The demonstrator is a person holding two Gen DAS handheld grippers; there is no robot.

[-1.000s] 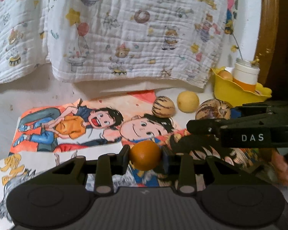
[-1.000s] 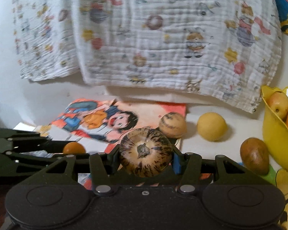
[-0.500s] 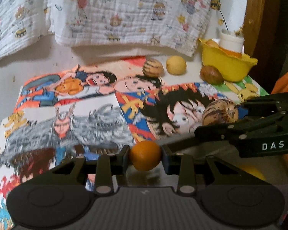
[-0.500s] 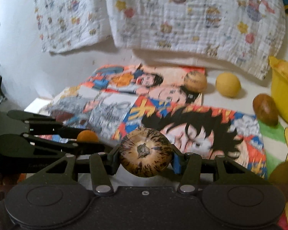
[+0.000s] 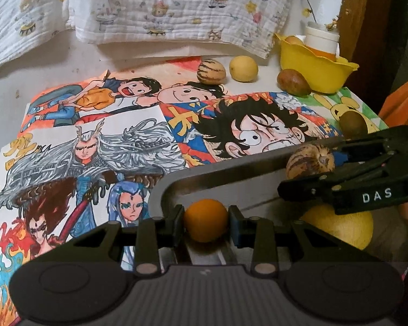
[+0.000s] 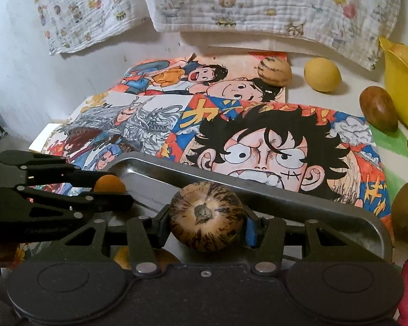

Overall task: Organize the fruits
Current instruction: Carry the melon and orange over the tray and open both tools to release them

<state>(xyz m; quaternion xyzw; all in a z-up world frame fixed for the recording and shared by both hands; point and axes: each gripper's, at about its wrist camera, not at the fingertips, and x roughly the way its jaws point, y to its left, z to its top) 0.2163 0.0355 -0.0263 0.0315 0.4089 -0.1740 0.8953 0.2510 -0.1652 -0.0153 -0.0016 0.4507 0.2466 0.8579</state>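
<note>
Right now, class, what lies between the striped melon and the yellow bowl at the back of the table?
A round yellow fruit sits between the striped melon and the yellow bowl, with a brown fruit just before the bowl; the left wrist view shows it.

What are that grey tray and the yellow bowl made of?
The tray looks like metal, likely steel or aluminium: a dull grey sheen with a rolled rim. The yellow bowl looks like moulded plastic: a uniform glossy colour and a wavy edge.
</note>
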